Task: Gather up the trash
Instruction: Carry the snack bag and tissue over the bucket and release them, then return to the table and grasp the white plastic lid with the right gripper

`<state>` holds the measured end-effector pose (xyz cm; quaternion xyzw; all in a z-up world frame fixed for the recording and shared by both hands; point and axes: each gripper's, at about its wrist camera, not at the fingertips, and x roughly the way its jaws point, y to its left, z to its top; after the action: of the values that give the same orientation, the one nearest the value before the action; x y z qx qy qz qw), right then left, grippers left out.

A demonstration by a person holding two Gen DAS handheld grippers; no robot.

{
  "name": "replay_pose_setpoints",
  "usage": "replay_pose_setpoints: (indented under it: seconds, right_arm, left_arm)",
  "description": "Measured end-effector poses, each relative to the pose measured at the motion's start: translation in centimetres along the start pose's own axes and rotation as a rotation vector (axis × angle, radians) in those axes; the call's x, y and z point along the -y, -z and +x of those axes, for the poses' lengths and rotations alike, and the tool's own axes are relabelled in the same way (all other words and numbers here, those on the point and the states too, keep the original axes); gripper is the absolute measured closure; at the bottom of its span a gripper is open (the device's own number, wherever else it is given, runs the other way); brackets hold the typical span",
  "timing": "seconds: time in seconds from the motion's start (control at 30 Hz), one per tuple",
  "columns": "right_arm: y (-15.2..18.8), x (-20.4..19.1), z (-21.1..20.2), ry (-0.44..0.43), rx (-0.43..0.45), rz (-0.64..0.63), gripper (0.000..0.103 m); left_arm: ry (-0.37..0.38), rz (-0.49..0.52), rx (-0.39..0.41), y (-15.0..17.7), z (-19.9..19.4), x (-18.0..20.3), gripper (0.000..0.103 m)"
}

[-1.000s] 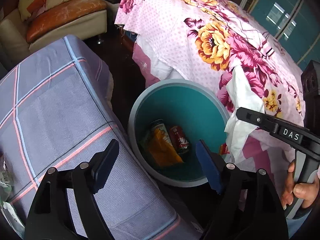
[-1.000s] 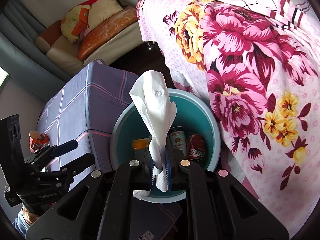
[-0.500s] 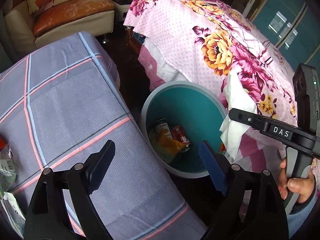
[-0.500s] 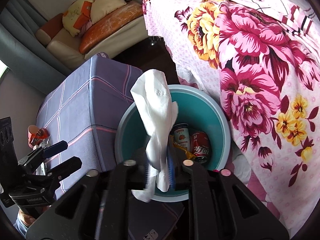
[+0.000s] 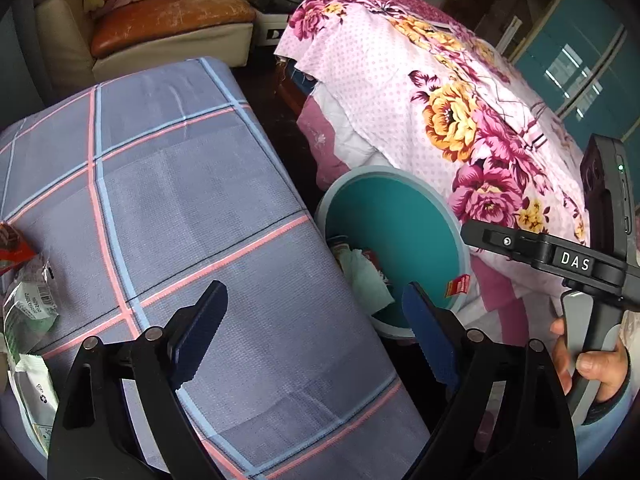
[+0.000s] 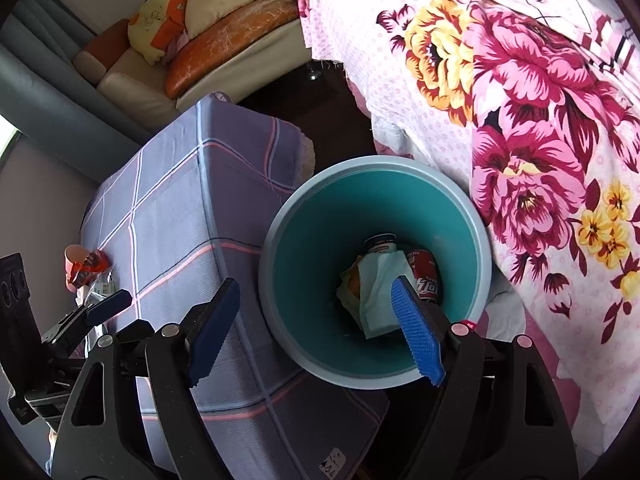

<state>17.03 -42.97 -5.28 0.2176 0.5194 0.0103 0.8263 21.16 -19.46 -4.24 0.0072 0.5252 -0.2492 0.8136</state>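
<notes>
The right gripper (image 6: 316, 324) hangs above the near rim of the teal bin (image 6: 280, 216), its blue-padded fingers (image 6: 416, 332) spread wide with nothing between them. Down in the bin lies a white tissue (image 6: 380, 292), crumpled on top of a yellow wrapper (image 6: 351, 280), with a red can (image 6: 426, 276) just to its right and another can (image 6: 382, 243) at its far side.

The left gripper (image 5: 316, 332) is also spread wide and empty, held over the near edge of a table covered with a grey checked cloth (image 5: 180, 208). The bin (image 5: 400, 176) stands on the floor just to the right of that table, between it and a bed draped in a pink flowered sheet (image 5: 460, 120). From this side the tissue (image 5: 366, 280) shows inside the bin against its left wall.

At the left edge of the table lie more scraps: a red wrapper (image 5: 12, 246), a clear crumpled bag (image 5: 30, 304) and a white packet (image 5: 34, 388) nearer still. In the right wrist view a pink cup (image 6: 74, 258) stands among them.

A sofa with an orange cushion (image 5: 168, 16) sits far off behind the table.
</notes>
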Motion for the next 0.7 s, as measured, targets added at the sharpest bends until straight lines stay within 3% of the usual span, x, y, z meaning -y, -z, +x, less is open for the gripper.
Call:
replay_pose_setpoints:
  seconds: [0.37,0.7]
  right_arm:
    - [1.8,-5.5,-0.3,-0.001,-0.031,-0.087,0.028]
    - [4.6,-12.9,0.2,-0.015,-0.080,-0.222,0.028]
  left_arm:
    - [-0.024,-0.061,0.028,2.8,-3.8,-4.3,0.013]
    - [-0.083,-0.148,0.071,7.7,-9.2,-10.9,0.013]
